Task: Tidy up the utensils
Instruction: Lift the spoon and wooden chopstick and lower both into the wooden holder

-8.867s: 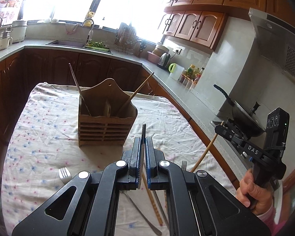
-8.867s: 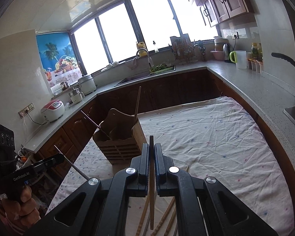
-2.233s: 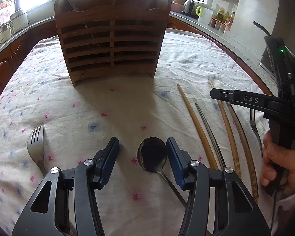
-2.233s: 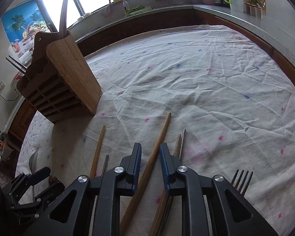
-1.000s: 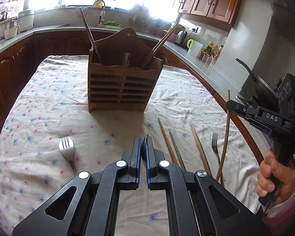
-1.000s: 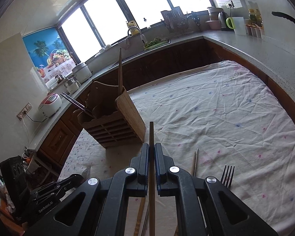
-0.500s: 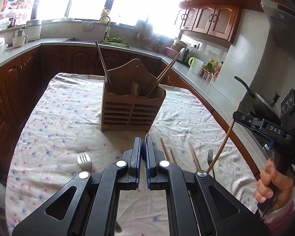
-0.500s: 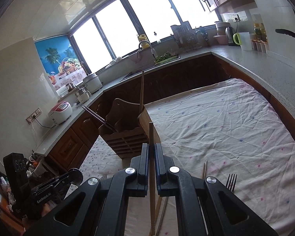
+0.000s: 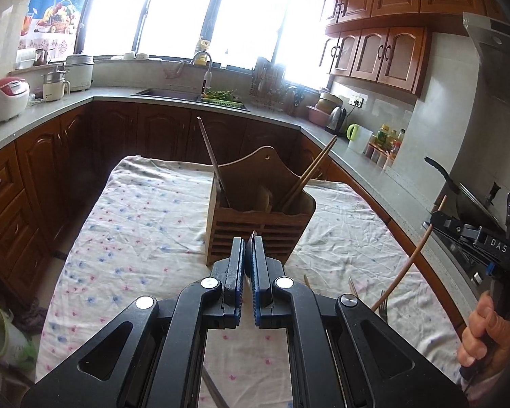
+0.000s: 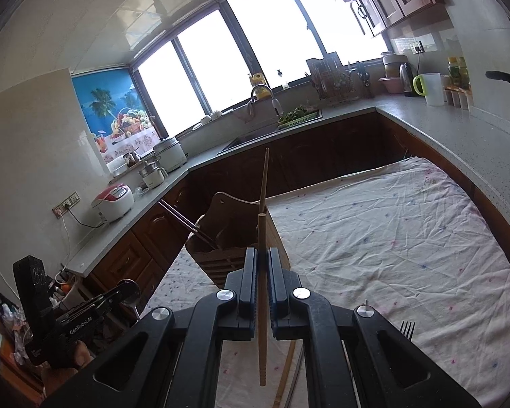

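A home kitchen: wooden cabinets [image 9: 384, 51] line the walls, a sink [image 9: 168, 94] sits under the windows, a rice cooker [image 9: 3, 98] and what looks like a kettle [image 9: 336, 119] stand nearby.

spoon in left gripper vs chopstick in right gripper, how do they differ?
The spoon is shiny metal with a round bowl; the chopstick is a plain wooden stick. The spoon barely pokes past the left gripper; the chopstick sticks out far on both sides of the right gripper. Both are clamped and lifted off the table.
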Tool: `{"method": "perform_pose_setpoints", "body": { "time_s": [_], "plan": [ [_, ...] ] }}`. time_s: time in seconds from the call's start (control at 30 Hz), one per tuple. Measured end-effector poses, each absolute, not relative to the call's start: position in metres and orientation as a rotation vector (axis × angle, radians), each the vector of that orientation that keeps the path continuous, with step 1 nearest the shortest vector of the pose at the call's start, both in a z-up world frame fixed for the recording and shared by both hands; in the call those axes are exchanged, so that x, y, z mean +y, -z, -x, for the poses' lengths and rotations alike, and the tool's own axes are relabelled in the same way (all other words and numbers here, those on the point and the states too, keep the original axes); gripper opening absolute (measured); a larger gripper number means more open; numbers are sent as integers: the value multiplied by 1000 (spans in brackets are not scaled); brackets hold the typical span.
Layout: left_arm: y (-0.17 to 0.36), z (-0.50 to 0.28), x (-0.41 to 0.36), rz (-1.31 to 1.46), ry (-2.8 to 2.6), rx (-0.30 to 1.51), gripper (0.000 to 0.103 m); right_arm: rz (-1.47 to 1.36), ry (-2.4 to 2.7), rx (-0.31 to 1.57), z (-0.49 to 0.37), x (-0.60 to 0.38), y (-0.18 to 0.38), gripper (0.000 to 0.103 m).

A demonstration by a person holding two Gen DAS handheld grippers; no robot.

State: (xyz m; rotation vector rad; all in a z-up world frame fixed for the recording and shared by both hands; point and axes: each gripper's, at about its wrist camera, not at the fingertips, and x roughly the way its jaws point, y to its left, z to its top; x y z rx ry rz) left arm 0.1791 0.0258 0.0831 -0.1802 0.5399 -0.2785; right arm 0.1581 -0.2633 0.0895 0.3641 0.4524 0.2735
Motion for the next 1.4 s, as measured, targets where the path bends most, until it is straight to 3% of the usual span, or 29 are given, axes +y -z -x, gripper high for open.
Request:
{"method": "perform_pose_setpoints", "body": {
  "time_s": [0.93,1.4],
  "plan": [
    [-155,-284,59,184,-40,254,3,-325,-280,271,-235,-248,-158,6],
    [-118,-316,20,42,-129,182,3,-253,-241,194,-280,-221,-158,6]
  ]
}}
